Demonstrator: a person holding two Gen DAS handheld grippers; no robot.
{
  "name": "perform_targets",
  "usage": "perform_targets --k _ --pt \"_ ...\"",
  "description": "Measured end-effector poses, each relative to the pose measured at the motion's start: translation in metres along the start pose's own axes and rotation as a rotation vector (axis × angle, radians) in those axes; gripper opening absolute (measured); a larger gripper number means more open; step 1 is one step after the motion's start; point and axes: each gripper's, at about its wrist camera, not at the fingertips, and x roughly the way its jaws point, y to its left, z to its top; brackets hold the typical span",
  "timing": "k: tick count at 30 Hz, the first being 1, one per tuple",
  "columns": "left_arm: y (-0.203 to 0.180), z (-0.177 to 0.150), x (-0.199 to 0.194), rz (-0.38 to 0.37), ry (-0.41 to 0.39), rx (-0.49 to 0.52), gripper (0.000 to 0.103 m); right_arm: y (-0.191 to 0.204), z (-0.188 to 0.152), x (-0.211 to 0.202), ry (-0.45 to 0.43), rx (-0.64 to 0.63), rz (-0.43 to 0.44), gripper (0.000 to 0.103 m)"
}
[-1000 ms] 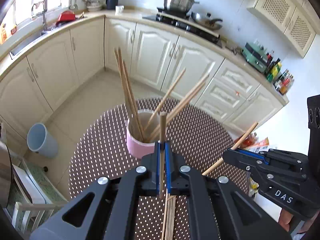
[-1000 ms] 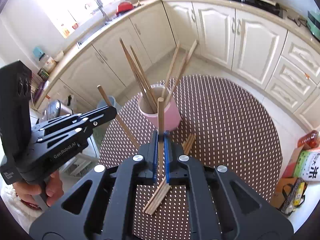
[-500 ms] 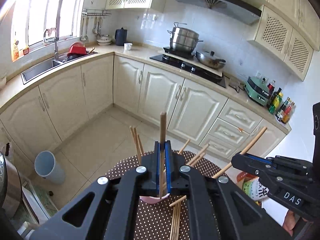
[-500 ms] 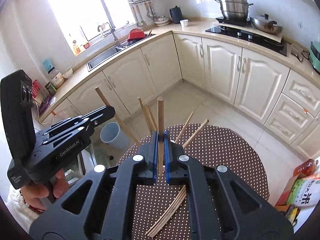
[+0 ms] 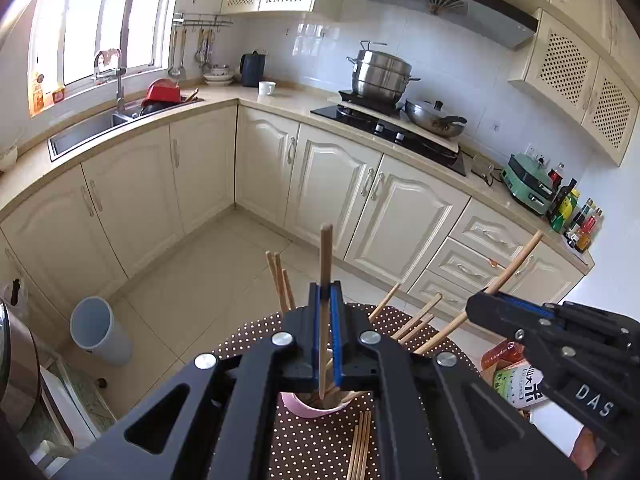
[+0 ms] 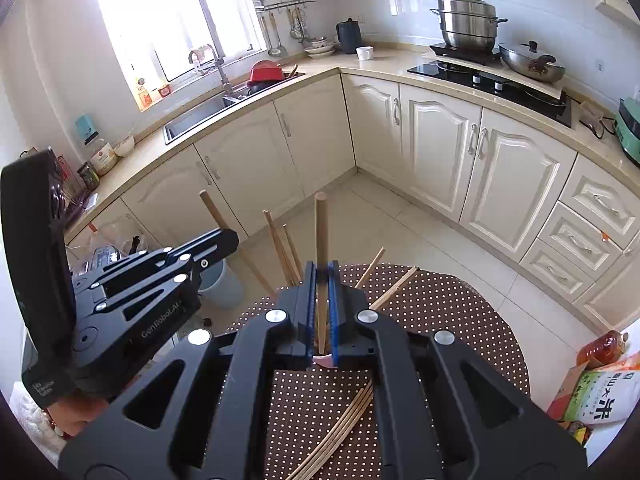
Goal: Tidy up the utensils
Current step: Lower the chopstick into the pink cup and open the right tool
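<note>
Left wrist view alone is showing the pink round cup (image 5: pixel 316 408) under the left gripper (image 5: pixel 328 304), whose jaws are clamping an upright wooden chopstick (image 5: pixel 325 264) pointing up; the right gripper (image 6: pixel 322 280) is clamping another upright stick (image 6: pixel 320 232).

My left gripper (image 5: pixel 327 300) is matte black plastic, its two angular arms cut with triangular openings and fixed with round silver screws. Blue strips line the inner faces of its fingers (image 5: pixel 316 320). My right gripper (image 6: pixel 322 280) is built the same, with ridged blue pads. From the side, the left one carries white "GenRobot.AI" lettering and a boxy black housing; the right one shows white "DAS" letters on its body.
</note>
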Motion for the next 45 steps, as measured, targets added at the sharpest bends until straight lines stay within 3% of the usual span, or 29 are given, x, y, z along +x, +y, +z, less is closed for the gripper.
perform_targets --k 11,27,29,30,45 --pt "0.006 -0.022 0.015 0.004 0.060 0.000 0.005 -0.003 -0.007 0.014 0.018 -0.001 -0.015 0.006" --pt "0.009 -0.029 0.019 0.029 0.103 -0.008 0.006 -0.004 -0.022 0.028 0.075 -0.009 -0.014 0.006" --pt "0.010 -0.029 0.017 0.032 0.106 -0.008 0.022 -0.003 -0.023 0.029 0.082 -0.011 -0.011 0.006" --pt "0.010 -0.030 0.016 0.040 0.101 -0.007 0.024 -0.002 -0.024 0.030 0.085 -0.012 -0.011 0.006" --pt "0.019 -0.032 0.002 0.075 0.094 -0.027 0.030 0.004 -0.035 0.041 0.133 -0.003 0.001 0.006"
